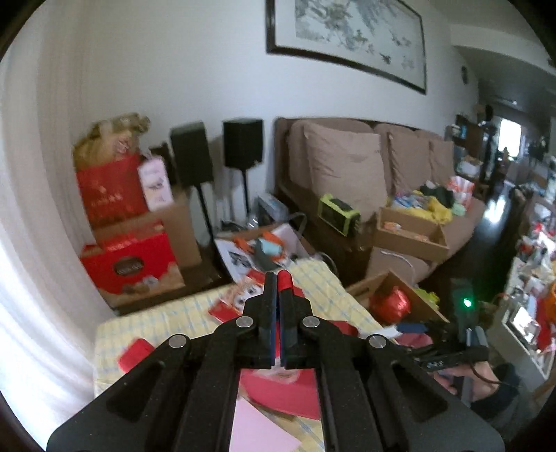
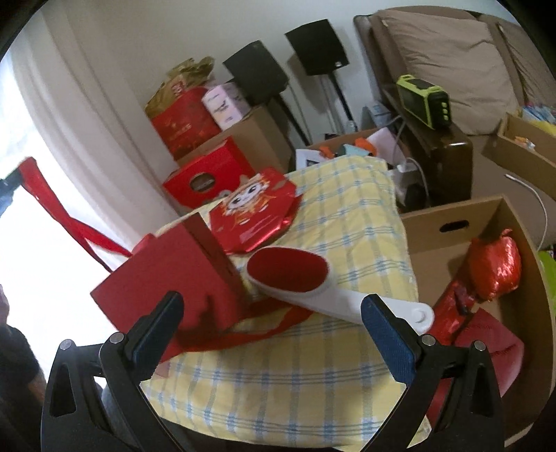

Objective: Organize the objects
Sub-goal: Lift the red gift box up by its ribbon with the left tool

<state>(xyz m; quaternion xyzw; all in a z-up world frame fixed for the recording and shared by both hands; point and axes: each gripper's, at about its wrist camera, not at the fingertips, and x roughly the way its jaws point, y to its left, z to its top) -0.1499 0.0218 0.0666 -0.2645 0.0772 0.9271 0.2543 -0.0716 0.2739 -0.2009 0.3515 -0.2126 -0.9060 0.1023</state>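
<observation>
**Count of things in view**

Two black speakers (image 1: 191, 153) (image 1: 242, 142) stand on stands by the wall. Three cushions (image 1: 345, 167) (image 1: 408, 161) (image 1: 441, 158) line the sofa (image 1: 462, 222). One framed picture (image 1: 347, 31) hangs above it. One green radio (image 2: 424, 101) sits on the sofa arm. On the checked worktop (image 2: 347, 215) lie one red box (image 2: 166, 278), one red cartoon packet (image 2: 253, 212), one white lint brush (image 2: 295, 278) and one red ribbon (image 2: 278, 325). Beside the worktop stands one open carton (image 2: 451, 226), holding one red foil bundle (image 2: 497, 267). Against the wall sit two red gift boxes (image 2: 184, 121) (image 2: 208, 174).
</observation>
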